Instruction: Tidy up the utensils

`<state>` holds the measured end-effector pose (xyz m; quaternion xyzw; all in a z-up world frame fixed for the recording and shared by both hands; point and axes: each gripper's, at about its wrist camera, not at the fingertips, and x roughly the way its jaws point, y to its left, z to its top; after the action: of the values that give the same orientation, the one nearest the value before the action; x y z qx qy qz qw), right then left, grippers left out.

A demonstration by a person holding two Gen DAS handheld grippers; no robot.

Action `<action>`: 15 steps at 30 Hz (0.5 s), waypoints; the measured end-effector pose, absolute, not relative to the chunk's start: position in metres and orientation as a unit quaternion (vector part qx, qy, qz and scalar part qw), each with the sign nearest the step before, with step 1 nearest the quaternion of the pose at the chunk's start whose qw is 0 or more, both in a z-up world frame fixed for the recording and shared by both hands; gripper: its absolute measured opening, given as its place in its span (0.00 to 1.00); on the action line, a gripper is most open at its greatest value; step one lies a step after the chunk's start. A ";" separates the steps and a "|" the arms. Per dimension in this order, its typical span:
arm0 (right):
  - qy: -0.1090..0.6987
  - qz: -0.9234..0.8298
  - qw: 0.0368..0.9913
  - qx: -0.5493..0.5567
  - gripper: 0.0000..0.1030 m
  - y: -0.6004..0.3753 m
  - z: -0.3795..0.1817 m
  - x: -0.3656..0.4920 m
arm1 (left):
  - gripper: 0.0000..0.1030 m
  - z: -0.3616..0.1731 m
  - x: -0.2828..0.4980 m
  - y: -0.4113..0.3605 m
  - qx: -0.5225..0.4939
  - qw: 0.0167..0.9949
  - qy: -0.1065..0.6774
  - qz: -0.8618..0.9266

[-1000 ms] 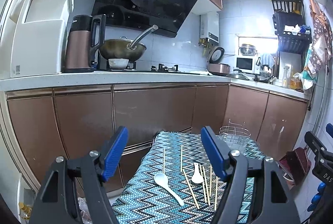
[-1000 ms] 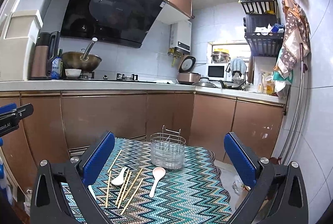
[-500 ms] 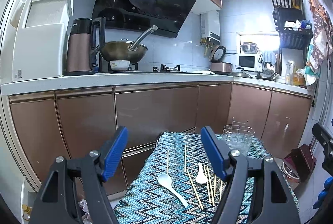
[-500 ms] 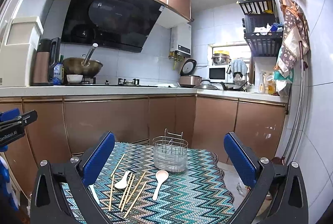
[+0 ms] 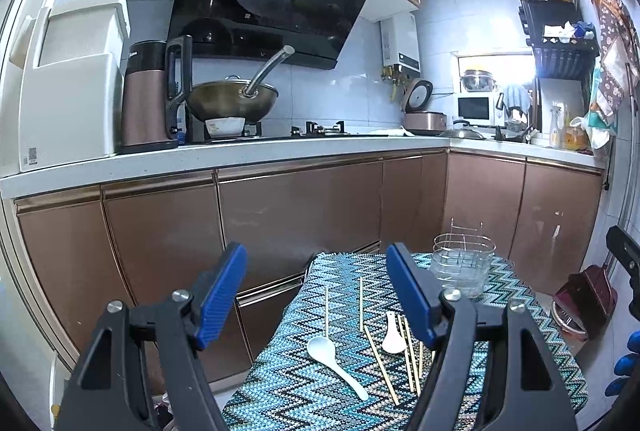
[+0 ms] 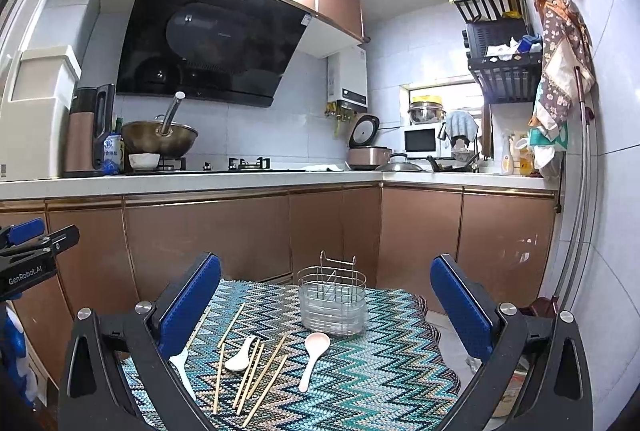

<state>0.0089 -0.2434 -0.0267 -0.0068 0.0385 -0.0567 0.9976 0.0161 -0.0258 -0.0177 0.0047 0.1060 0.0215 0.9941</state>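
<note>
A table under a zigzag cloth carries a wire utensil holder with a clear cup at its far side. In front of it lie a white spoon, a smaller white spoon and several wooden chopsticks. A third spoon is partly hidden behind a finger. My right gripper hangs open above the near edge, holding nothing. The left wrist view shows the holder, a large spoon, the small spoon and chopsticks. My left gripper is open and holds nothing.
Brown kitchen cabinets run behind the table under a white counter with a wok and a kettle. A tiled wall stands close on the right. The other gripper shows at the left edge.
Both views have tilted up slightly, so the counter and table sit a little lower in frame. Both grippers stay open and no utensil has moved.
</note>
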 end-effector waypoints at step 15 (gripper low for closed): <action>0.098 -0.052 0.994 -0.012 1.00 -0.251 -0.047 0.056 | 0.69 -0.037 0.067 -0.034 0.020 0.986 0.166 0.013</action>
<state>0.0556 -0.2510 -0.0466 -0.0120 0.0983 -0.0517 0.9937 0.0671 -0.0340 -0.0374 0.0195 0.1659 0.0131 0.9859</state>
